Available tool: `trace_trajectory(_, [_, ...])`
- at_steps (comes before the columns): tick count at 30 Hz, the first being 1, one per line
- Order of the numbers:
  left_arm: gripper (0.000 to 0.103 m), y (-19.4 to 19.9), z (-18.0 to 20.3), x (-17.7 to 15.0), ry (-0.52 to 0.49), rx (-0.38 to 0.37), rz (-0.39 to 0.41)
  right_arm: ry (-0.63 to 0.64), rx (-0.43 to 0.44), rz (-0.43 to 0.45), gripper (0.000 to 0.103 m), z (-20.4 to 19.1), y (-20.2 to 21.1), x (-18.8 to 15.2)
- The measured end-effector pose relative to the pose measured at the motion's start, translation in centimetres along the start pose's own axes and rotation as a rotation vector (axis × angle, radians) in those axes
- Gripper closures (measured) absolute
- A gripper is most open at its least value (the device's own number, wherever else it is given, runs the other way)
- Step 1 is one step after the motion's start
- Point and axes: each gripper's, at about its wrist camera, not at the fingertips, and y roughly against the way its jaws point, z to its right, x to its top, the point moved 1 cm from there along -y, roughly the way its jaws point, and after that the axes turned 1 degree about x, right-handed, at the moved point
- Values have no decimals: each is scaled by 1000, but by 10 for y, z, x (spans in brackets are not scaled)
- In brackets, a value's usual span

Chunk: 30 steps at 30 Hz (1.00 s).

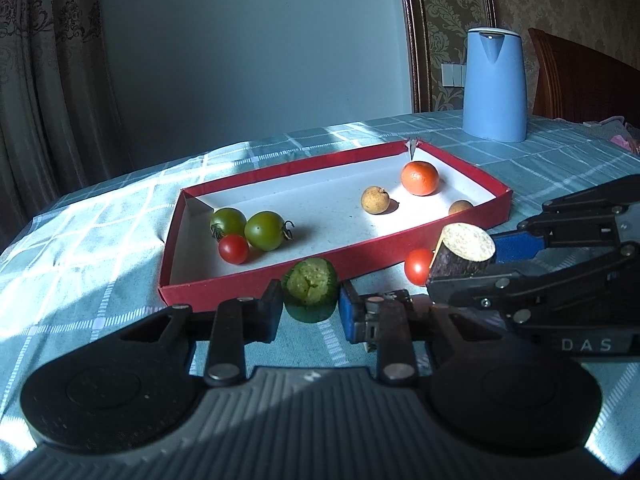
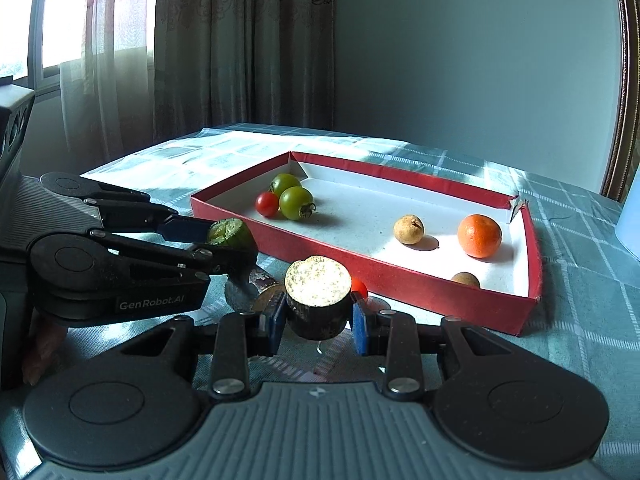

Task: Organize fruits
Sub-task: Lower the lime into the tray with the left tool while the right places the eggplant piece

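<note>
My left gripper [image 1: 311,304] is shut on a green cucumber stub [image 1: 310,294], held just above the cloth in front of the red tray [image 1: 280,270]. My right gripper [image 2: 318,314] is shut on a dark purple eggplant stub [image 2: 318,298] with a pale cut face, to the right of the left gripper. The tray holds two green tomatoes [image 1: 264,230], a red cherry tomato [image 1: 233,249], an orange [image 1: 420,178] and two brown longans [image 1: 375,200]. A second red cherry tomato [image 1: 418,267] lies on the cloth outside the tray's near wall, behind the eggplant.
A blue kettle [image 1: 494,84] stands behind the tray at the table's far right, next to a wooden chair back [image 1: 580,80]. Curtains hang at the left. Another dark piece [image 2: 240,294] lies on the checked cloth below the left gripper.
</note>
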Motion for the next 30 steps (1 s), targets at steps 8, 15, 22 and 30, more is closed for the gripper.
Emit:
trace_trajectory(8, [76, -12, -10, 21, 82, 21, 31, -35, -77, 37, 70, 19, -10, 18])
trace_trajectory(15, [76, -45, -9, 48, 104, 78, 27, -84, -136, 48, 70, 40, -34, 42])
trace_trajectory(22, [76, -84, -8, 65, 112, 137, -12, -119, -188, 43, 70, 62, -71, 66])
trace_trajectory(30, [76, -117, -17, 71, 136, 171, -74, -167, -208, -29, 70, 79, -123, 83])
